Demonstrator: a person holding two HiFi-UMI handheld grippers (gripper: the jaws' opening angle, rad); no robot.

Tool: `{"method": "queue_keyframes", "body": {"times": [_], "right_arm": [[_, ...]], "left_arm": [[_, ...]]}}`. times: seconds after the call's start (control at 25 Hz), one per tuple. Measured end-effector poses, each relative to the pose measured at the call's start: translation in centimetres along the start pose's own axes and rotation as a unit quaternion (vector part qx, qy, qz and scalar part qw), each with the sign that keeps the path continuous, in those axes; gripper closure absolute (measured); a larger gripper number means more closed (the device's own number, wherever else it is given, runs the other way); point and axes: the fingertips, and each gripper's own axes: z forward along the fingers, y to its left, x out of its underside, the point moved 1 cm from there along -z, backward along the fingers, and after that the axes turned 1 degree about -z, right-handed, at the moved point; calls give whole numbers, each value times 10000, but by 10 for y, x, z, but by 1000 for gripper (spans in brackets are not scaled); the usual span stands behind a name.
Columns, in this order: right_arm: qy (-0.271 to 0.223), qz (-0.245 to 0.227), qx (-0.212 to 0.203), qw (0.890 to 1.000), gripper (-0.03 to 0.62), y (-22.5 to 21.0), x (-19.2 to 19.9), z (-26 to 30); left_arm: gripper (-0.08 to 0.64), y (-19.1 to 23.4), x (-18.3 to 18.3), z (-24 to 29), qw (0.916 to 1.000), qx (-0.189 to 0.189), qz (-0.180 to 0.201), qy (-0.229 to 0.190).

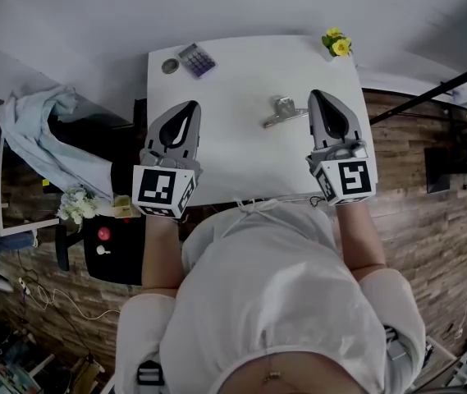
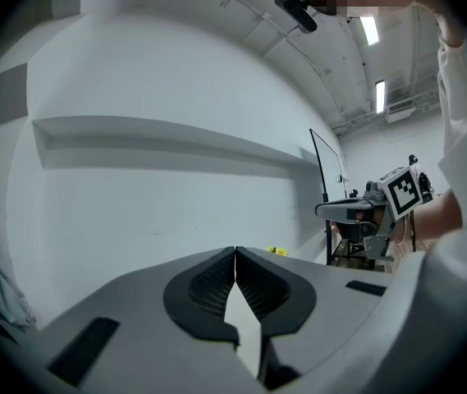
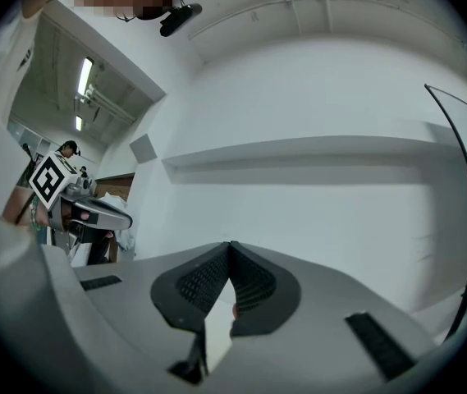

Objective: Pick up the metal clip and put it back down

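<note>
Clearly the metal clip [image 1: 285,110] lies flat on the white table [image 1: 233,158], on its right half, toward the far edge. By its looks it is light, stiff and smooth, so closed pads would likely slide on the bare steel. The broad sprung body seems a better place to pinch than the thin lever arms, which could let it swivel. Its long axis runs roughly from 8 o'clock to 2 o'clock in the head view; the slim arm trails toward 8 and the bulkier part sits nearer the middle, though which end is the mouth is too small to tell. At the clip's 3 o'clock, near but apart, the right gripper [image 1: 315,97] hangs with its jaws pressed together on nothing, tips pointing to 12. The left gripper [image 1: 190,107] sits well apart at 9 o'clock, jaws likewise closed and empty. Farther out, a calculator [image 1: 197,59] lies at the table's 11 o'clock corner and yellow flowers [image 1: 337,44] at its 1 o'clock corner.
</note>
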Motion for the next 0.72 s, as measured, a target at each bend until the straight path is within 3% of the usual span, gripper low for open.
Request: {"method": "queue_keyframes", "body": {"times": [0.72], "right_arm": [[262, 95, -236, 9993, 589, 23, 24, 16]], "left_arm": [[540, 20, 12, 4, 9999, 2, -114, 110]]}}
